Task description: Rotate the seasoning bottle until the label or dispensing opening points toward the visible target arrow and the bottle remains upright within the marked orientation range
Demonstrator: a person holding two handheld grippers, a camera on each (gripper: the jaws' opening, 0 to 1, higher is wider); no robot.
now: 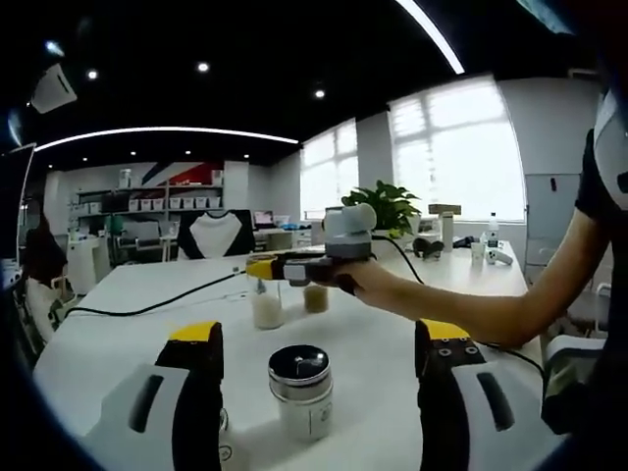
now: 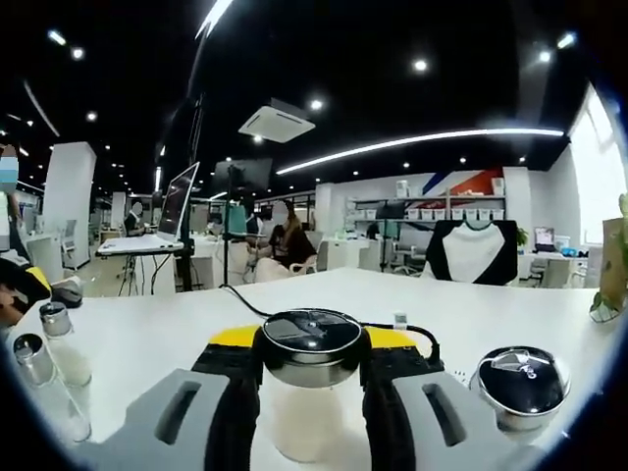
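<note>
Two jaws of the right hand-held gripper (image 2: 312, 392) clamp an upright seasoning bottle (image 2: 311, 388). The left hand-held gripper (image 1: 319, 392) stands open around a second bottle (image 1: 300, 391) on the white surface (image 1: 118, 334); farther off stand two jars (image 1: 267, 304).

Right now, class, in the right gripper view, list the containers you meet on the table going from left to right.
Two clear shakers → the jar with a metal lid gripped between the right gripper's jaws → a second metal-lidded jar.
</note>
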